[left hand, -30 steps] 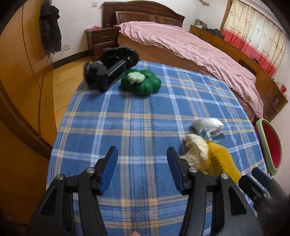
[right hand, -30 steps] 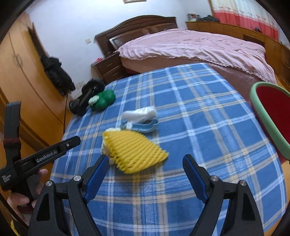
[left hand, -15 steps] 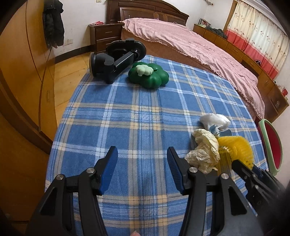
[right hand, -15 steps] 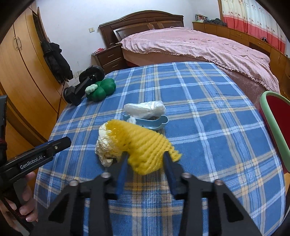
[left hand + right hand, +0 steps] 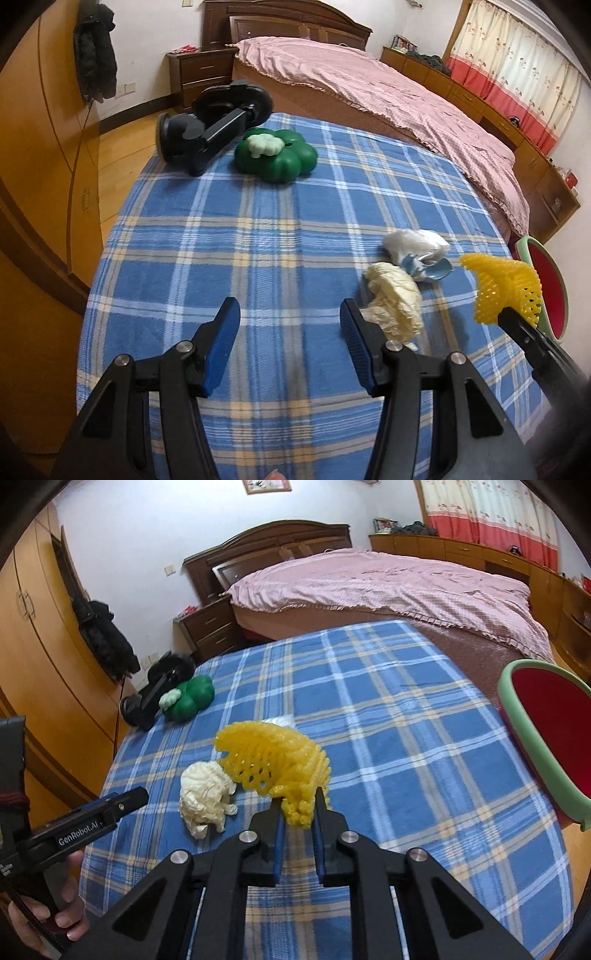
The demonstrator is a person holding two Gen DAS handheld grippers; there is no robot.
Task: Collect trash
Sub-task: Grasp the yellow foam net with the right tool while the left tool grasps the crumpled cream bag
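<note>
My right gripper point(image 5: 298, 805) is shut on a yellow foam net point(image 5: 273, 760) and holds it lifted above the blue plaid table; the net also shows in the left wrist view point(image 5: 502, 284). A crumpled cream paper point(image 5: 395, 299) lies on the cloth just right of my open, empty left gripper point(image 5: 290, 325); the paper also shows in the right wrist view point(image 5: 205, 797). A white plastic bag point(image 5: 413, 242) and a small blue dish point(image 5: 432, 267) lie behind it. A red bin with a green rim point(image 5: 546, 738) stands at the table's right edge.
A green clover-shaped box point(image 5: 277, 158) and a black stand point(image 5: 214, 125) sit at the far left of the table point(image 5: 221, 240). A bed with a pink cover point(image 5: 369, 85) lies beyond. Wooden wardrobes point(image 5: 40, 664) stand to the left.
My right gripper closed on the yellow net and lifted it off the table, away from the cream paper. My left gripper stayed open and shifted slightly.
</note>
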